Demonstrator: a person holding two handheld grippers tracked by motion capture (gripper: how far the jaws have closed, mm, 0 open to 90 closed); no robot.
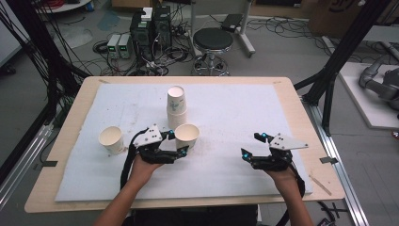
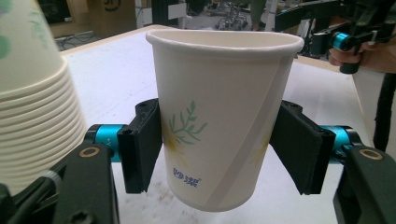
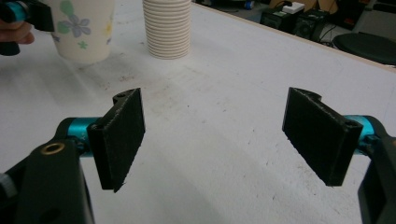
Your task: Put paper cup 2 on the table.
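My left gripper is shut on a white paper cup with a green leaf print, held upright just in front of a stack of cups. In the left gripper view both black pads press on the sides of the cup, and the stack stands close on the left. My right gripper hovers open over the white sheet at the right, with nothing between its pads. The right gripper view shows the held cup and the stack far off.
A single cup stands upright at the left of the white foam sheet, which covers a wooden table. Behind the table are a black stool and electronics with cables on the floor.
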